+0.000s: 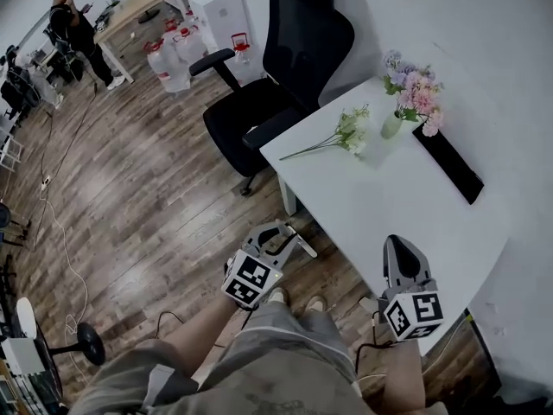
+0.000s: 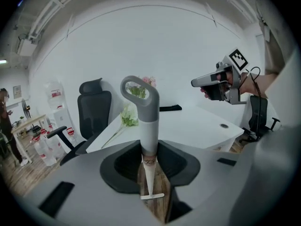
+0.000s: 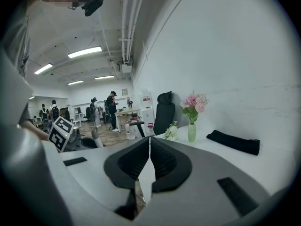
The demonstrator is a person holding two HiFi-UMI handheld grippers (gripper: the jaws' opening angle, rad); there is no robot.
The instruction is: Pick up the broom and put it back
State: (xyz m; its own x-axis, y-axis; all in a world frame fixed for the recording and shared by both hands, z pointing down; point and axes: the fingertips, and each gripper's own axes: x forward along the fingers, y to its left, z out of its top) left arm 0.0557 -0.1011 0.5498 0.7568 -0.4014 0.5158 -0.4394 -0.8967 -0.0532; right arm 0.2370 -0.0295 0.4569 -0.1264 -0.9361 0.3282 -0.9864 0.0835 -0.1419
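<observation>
Office, wood floor by white table (image 1: 389, 206). L gripper (image 2: 149, 161) clamped on broom handle (image 2: 141, 112), long axis running out ahead of jaws, loop end far. R gripper (image 3: 149, 147) pinched together, empty, well apart; broom head unseen.

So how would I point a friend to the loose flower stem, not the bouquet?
Find the white table beside the black office chair. Near its far end stands a small green vase of pink flowers; the loose stem lies flat on the tabletop just left of it in the head view. It alone lies down, with pale greenish-white blooms and a long thin stalk.
</observation>
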